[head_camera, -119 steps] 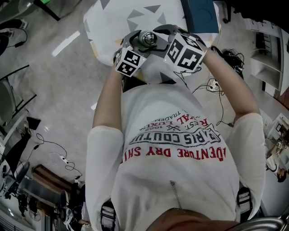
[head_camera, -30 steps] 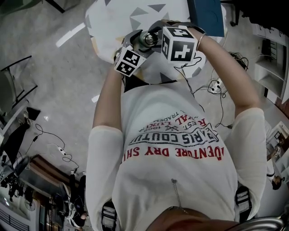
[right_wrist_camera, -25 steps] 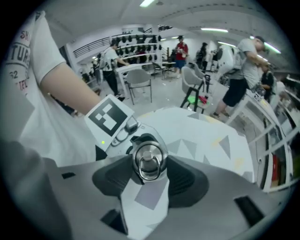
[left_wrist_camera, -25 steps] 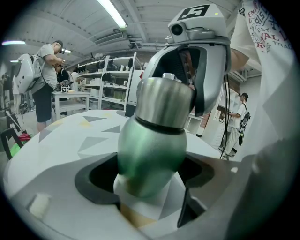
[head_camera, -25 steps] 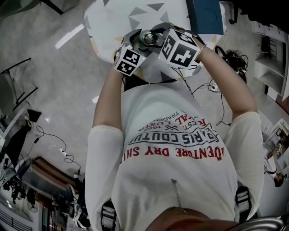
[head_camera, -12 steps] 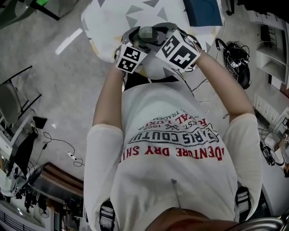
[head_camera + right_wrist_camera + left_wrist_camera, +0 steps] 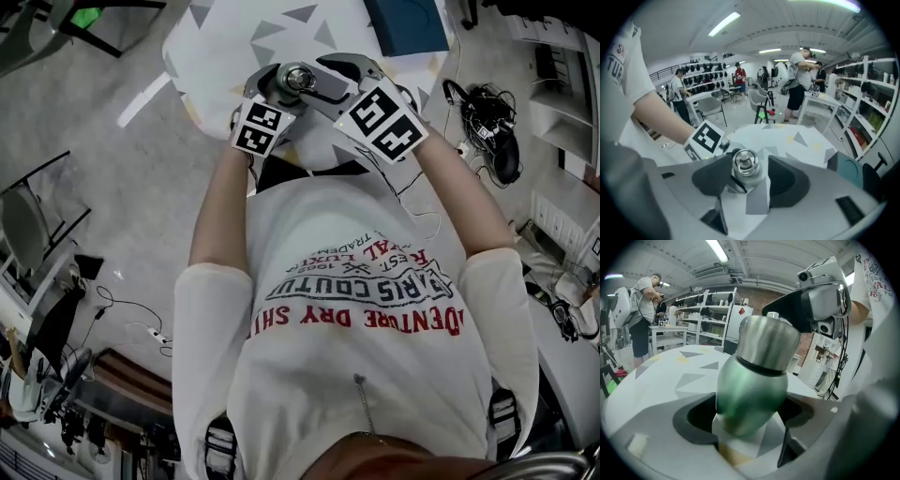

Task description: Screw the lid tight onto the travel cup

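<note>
travel cup (image 7: pixel 298 79) mostly hidden, teal box (image 7: pixel 405 21) cropped

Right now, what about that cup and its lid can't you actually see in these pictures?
- Threads: hidden inside the lid in every view, so tightness can't be judged.
- Body of the travel cup: mostly hidden beneath the lid in the right gripper view.
- The blue box: cut off by the head view's top edge.

Green cup (image 7: pixel 750 394), silver lid (image 7: pixel 768 341); white table (image 7: pixel 242 39) (grey triangles); teal box (image 7: pixel 408 22)
</note>
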The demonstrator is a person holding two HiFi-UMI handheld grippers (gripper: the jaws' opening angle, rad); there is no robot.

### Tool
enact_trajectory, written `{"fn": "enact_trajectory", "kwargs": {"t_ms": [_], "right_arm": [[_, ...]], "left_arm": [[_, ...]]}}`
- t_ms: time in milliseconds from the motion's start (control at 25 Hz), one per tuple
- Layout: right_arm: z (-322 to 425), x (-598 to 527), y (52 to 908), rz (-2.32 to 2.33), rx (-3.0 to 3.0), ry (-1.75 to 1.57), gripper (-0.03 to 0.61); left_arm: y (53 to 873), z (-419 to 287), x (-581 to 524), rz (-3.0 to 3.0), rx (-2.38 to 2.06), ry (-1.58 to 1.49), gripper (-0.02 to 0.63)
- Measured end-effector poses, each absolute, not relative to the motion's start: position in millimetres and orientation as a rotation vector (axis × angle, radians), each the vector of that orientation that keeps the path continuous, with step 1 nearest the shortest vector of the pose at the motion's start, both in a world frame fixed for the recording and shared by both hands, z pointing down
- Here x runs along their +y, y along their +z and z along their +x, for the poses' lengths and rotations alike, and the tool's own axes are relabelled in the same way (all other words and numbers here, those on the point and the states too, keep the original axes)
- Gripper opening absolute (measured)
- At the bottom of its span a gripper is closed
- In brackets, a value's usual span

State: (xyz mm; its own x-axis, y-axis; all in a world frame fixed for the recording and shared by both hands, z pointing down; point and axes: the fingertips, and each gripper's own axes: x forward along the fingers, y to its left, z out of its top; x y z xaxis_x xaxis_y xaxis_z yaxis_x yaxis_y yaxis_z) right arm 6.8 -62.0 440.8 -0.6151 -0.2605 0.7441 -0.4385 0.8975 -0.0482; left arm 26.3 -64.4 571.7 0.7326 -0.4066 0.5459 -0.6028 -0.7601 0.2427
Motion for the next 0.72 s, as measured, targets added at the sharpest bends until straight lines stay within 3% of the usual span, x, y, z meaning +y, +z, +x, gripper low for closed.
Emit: {"fn": "enact_trajectory", "kwargs": {"t_ms": [40,200,480,720], "right_arm": [[10.1,-65.5,435.1,0.541,-2.291,0.308,0.237],[30.8,-83.3,421.6,0.771,-2.332,0.440,0.066],[45.4,-95.9,403.4,0.903,-2.378,0.317,0.013],[45.2,-94.9,377.7,0.929,-2.495,0.198,0.011]], "left_arm": [[571.2,26.2,-64.8,2.525,-0.786,0.666,0.397],[568.0,21.1,-64.7,2.517,-0.892,0.687,0.411],[529.0,4.6,-52.3,2.521,-1.038,0.597,0.413],[442.8,-20.4,-43.8,2.574,-1.232,0.427,0.406]]}}
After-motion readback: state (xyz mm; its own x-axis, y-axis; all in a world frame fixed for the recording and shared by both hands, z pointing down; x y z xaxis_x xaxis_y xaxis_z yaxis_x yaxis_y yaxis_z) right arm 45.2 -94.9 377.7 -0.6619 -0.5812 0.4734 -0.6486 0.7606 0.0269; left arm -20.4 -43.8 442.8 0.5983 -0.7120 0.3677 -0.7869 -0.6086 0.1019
